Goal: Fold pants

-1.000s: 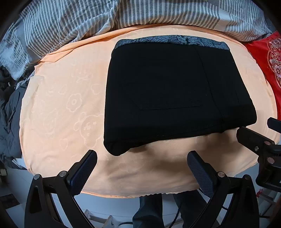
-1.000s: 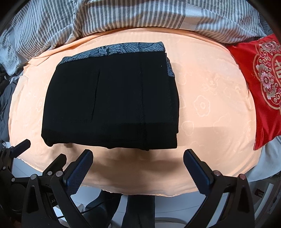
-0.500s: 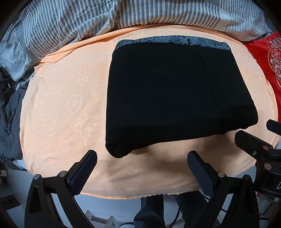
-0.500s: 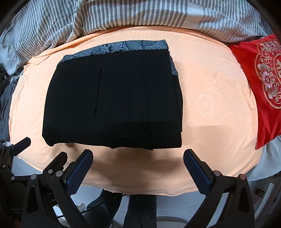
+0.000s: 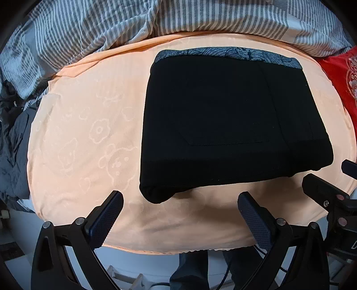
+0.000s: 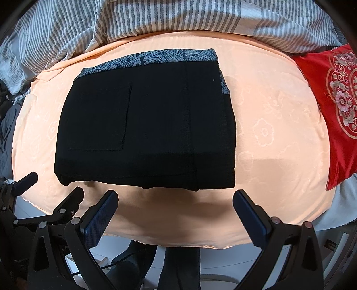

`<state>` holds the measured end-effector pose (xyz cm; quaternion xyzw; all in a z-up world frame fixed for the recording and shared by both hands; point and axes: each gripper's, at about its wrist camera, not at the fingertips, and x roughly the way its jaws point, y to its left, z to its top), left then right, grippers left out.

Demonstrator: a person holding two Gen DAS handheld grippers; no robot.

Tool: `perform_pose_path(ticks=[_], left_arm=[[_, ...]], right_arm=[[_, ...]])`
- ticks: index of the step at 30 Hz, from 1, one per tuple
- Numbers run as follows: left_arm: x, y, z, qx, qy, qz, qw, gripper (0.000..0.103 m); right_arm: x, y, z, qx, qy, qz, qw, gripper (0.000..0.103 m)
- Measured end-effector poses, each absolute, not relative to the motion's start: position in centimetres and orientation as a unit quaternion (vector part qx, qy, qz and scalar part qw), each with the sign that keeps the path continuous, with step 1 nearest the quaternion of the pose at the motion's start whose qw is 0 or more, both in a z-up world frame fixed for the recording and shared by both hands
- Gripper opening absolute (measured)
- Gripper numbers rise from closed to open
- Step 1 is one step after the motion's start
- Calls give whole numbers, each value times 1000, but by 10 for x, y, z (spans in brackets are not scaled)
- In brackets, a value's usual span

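Bedding in grey and white stripes (image 6: 156, 20) is bunching behind a peach embossed sheet (image 6: 267, 133) covering the bed. Black fabric pants (image 5: 223, 116), folded into a thick rectangle with a grey patterned waistband (image 6: 156, 59) at the far edge, are lying flat on the sheet. A red embroidered cushion (image 6: 334, 107) is sitting to the right. The left tool (image 5: 179, 212) and right tool (image 6: 175, 209) are hovering near the pants' near edge, both spread wide and gripping nothing.

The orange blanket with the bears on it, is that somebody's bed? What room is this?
Probably a bedroom. The orange blanket seems to lie on a bed, with a rumpled striped duvet behind it, a red embroidered cushion beside it, and folded black pants on top.
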<state>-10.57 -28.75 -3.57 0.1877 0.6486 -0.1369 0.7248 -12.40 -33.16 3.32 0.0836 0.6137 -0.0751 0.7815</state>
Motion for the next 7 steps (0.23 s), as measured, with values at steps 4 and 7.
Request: perform_pose_path(ticks=[4, 7], left_arm=[[-106, -288, -37, 190, 648, -138, 725, 103], [-107, -290, -37, 193, 645, -148, 724, 103]], right_arm=[[-123, -332, 34, 83, 613, -75, 782, 102], [-123, -333, 33, 85, 613, -77, 782, 102]])
